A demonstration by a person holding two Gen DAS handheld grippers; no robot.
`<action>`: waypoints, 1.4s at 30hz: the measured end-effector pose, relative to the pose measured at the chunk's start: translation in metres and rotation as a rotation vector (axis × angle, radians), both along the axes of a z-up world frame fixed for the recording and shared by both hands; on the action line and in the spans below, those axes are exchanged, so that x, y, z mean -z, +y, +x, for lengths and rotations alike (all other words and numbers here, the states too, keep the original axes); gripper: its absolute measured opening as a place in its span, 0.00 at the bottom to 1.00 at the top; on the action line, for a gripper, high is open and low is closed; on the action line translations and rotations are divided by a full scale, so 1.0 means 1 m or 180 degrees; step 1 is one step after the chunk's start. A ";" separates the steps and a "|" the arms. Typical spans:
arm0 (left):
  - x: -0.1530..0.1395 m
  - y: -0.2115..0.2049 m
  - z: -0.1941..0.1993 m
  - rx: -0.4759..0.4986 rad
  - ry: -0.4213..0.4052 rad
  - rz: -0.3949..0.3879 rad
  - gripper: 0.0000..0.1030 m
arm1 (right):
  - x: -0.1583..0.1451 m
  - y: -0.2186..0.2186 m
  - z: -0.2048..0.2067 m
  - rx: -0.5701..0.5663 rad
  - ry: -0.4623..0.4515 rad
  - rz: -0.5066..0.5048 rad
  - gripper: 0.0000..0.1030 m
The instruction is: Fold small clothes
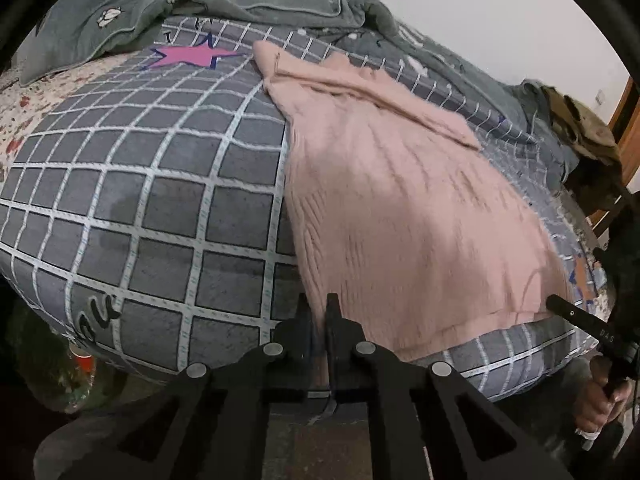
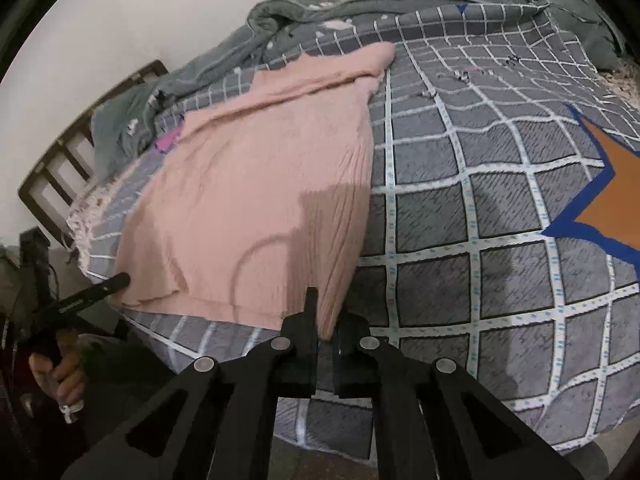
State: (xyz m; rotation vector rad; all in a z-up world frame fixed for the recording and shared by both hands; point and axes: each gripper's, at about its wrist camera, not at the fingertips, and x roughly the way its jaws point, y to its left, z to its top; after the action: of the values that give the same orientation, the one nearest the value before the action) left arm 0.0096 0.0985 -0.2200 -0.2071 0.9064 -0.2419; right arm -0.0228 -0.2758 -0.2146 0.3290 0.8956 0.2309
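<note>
My right gripper (image 2: 322, 312) pinches the pink sweater's (image 2: 256, 184) near right corner on the checked bed (image 2: 500, 280); left gripper (image 2: 118, 280) touches its near left corner.

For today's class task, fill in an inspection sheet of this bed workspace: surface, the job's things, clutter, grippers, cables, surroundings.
Surface: checked grey quilt with star prints, covering the bed.
Job's things: pink knit sweater lying flat, one sleeve folded across the far end, its near hem at the bed's edge.
Clutter: rumpled grey-green blanket along the far side; olive cloth heap at one corner.
Grippers: left gripper shut on the sweater's near corner; right gripper shut on the other near corner.
Cables: nothing seen.
Surroundings: white wall, wooden bed frame.
</note>
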 end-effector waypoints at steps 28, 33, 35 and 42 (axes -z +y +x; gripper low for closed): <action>-0.140 0.021 0.103 -0.0342 -0.0690 -0.0621 0.07 | -0.137 -0.038 0.087 0.0192 -0.0779 0.1118 0.04; -0.137 0.017 0.153 -0.0424 -0.0716 -0.0621 0.07 | -0.143 -0.041 0.139 0.0213 -0.0835 0.1209 0.04; -0.133 0.014 0.175 -0.0447 -0.0696 -0.0648 0.07 | -0.141 -0.040 0.163 0.0201 -0.0834 0.1189 0.04; -0.109 0.007 0.251 -0.0583 -0.0554 -0.0719 0.07 | -0.118 -0.035 0.243 0.0200 -0.0790 0.1087 0.04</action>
State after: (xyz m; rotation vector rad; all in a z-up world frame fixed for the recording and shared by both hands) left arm 0.2607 0.1051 -0.1114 -0.4689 0.6817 -0.1884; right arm 0.2204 -0.3105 -0.0964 0.6301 0.5976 0.3594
